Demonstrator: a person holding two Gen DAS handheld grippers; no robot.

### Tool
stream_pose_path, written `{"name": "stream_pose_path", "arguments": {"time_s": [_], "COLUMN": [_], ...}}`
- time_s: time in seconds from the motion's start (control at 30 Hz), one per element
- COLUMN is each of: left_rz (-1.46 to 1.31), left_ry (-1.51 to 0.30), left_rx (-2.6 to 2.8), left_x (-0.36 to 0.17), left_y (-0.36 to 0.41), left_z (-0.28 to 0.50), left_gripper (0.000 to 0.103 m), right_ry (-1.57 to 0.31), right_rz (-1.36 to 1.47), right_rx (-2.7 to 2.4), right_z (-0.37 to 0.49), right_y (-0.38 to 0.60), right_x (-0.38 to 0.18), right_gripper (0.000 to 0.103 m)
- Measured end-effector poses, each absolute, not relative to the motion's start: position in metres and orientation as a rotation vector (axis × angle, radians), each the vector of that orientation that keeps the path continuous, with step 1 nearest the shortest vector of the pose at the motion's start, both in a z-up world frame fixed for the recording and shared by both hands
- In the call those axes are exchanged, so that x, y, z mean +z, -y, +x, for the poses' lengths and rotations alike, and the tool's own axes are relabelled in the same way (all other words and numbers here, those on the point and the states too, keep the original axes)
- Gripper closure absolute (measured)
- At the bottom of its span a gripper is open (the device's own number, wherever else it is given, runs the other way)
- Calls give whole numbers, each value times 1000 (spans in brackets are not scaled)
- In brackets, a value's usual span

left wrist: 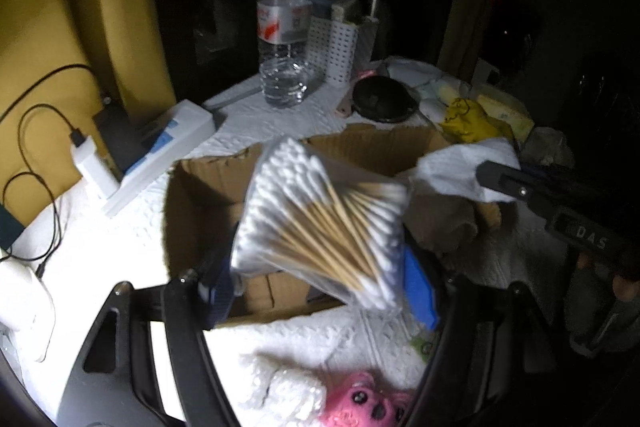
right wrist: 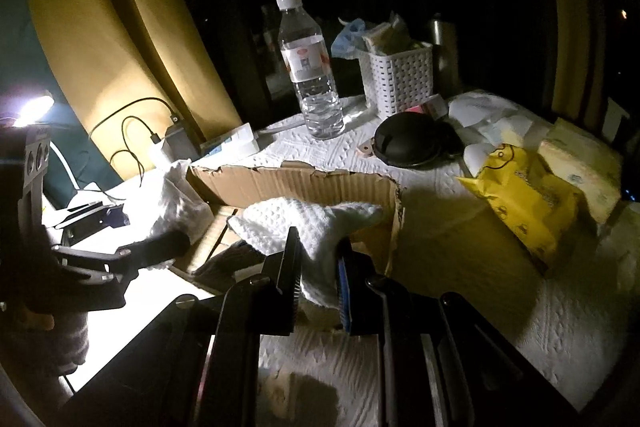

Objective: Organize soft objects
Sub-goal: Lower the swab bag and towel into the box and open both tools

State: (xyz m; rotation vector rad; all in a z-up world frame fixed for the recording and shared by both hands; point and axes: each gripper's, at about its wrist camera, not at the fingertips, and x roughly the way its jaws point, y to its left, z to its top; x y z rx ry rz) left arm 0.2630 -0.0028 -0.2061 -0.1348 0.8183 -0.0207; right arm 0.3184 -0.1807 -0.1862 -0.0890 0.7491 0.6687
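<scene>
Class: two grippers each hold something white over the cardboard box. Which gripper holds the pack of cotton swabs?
The left gripper holds the cotton swab pack, with wooden sticks showing; the right gripper pinches a white textured cloth.

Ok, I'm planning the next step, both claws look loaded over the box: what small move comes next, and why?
Probably lower the left claw a little and let go: its swab pack already hangs over the open box. The right claw, shut on a white cloth, is over the box too and can follow.
</scene>
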Motion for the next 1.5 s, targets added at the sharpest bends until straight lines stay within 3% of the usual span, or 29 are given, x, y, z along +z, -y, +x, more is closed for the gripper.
{"name": "stream_pose_path", "arguments": {"time_s": [0.37, 0.43, 0.6, 0.67, 0.9, 1.17, 1.43, 1.5], "left_rz": [-123, -127, -132, -148, -149, -147, -157, -166], "left_ry": [-888, -908, -947, -952, -964, -974, -948, -937], "left_rx": [-45, -49, -61, -75, -84, -77, -68, -68], "left_x": [-232, -238, -250, -251, -252, -250, -237, -233], "left_y": [19, 22, 30, 32, 37, 37, 35, 34], "left_z": [292, 297, 303, 305, 309, 309, 302, 298], "left_gripper": [31, 31, 31, 31, 30, 29, 29, 19], "right_ry": [-816, -829, -807, -786, -764, -856, -812, -802], "right_rz": [-116, -120, -93, -81, -56, -97, -80, -83], "right_rx": [663, 648, 673, 666, 592, 506, 505, 506], "right_z": [351, 355, 353, 350, 359, 382, 367, 362], "right_y": [165, 163, 170, 176, 195, 193, 200, 200], "right_x": [-220, -225, -219, -213, -214, -253, -231, -225], "right_gripper": [85, 79, 49, 43, 43, 43, 43, 43]}}
